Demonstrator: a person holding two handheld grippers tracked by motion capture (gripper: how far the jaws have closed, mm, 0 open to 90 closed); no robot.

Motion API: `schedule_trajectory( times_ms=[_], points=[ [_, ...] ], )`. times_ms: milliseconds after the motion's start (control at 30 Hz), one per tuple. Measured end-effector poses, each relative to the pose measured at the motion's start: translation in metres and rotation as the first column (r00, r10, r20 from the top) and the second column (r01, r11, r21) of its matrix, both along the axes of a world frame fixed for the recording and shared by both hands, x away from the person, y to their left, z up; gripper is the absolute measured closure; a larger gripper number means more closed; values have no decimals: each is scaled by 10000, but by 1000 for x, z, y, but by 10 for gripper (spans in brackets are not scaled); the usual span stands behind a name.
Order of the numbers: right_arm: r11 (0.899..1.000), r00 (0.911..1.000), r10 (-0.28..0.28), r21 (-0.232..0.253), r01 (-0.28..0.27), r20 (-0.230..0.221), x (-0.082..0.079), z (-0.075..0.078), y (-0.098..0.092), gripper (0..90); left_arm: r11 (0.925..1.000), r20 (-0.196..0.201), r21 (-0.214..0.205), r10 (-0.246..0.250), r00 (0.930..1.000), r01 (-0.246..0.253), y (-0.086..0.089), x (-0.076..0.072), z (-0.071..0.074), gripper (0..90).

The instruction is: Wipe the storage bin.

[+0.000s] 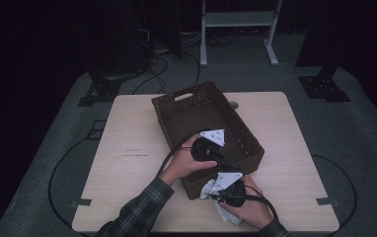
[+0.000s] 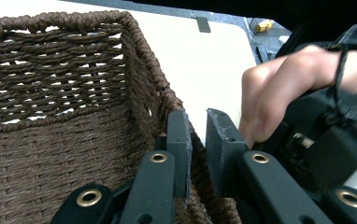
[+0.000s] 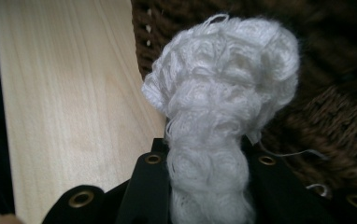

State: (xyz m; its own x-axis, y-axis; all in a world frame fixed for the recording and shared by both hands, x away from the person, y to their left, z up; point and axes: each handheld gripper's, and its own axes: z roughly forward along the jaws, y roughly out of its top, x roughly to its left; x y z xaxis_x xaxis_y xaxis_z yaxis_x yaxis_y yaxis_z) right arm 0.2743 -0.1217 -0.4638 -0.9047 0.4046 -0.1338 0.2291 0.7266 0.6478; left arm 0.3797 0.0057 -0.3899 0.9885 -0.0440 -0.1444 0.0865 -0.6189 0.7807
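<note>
A brown wicker basket (image 1: 186,116) stands slanted at the table's middle. My left gripper (image 1: 227,165) reaches over its near end. In the left gripper view my left gripper (image 2: 198,122) straddles the basket's wall (image 2: 134,70), one jaw inside and one outside, both pressed against the weave. My right gripper (image 1: 215,191) sits just outside the basket's near corner, shut on a white knitted cloth (image 1: 207,188). In the right gripper view the cloth (image 3: 223,93) bunches up out of my right gripper (image 3: 208,148), close against the basket's outer side (image 3: 335,112).
The light wooden table (image 1: 127,128) has bare room left of the basket and at the right (image 1: 290,128). The right hand (image 2: 284,88) and its gripper sit close beside the left jaws. Stands and cables lie on the floor beyond the far edge.
</note>
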Motion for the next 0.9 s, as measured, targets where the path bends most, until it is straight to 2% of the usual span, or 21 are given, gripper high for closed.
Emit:
schedule_trajectory(
  times_ms=[167, 200, 300, 333, 533, 600, 667, 733, 800, 900],
  points=[
    [9986, 9998, -21, -531, 11, -193, 0, -9, 4, 760, 10000, 34, 17, -12, 10000, 12, 0, 0, 0, 791],
    [9979, 9998, 122, -630, -131, -149, 1, -12, 5, 760, 10000, 19, 9, -10, 10000, 10, 0, 0, 0, 792],
    [9980, 9995, 34, -623, -53, -302, 1, -11, 6, 760, 10000, 16, 7, -8, 10000, 8, 0, 0, 0, 791],
    [9983, 9997, 90, -580, -103, -220, 1, -10, 5, 760, 10000, 22, 3, -2, 10000, 2, 0, 0, 0, 791],
    [9988, 9998, 176, 456, -177, 39, -4, 6, 4, 761, 10000, -12, -3, 0, 10000, 0, 0, 0, 0, 792],
    [9978, 9995, 264, 607, -276, 194, -5, 11, 4, 761, 10000, -11, 0, -3, 10000, 3, 0, 0, 0, 792],
    [9961, 9997, 200, 853, -208, 101, -7, 15, 4, 761, 10000, -22, -6, 2, 10000, -2, 0, 0, 0, 792],
    [9955, 9990, 342, 870, -366, 290, -7, 21, 3, 761, 10000, -31, 12, -7, 10000, 7, 0, 0, 0, 792],
    [9929, 9992, 312, 1137, -340, 266, -8, 26, 5, 761, 10000, -40, 5, -18, 10000, 18, 0, 1, 0, 792],
    [9916, 9984, 397, 1217, -444, 414, -10, 32, 5, 761, 10000, -31, 28, -30, 10000, 30, 0, 1, 0, 792]
  ],
)
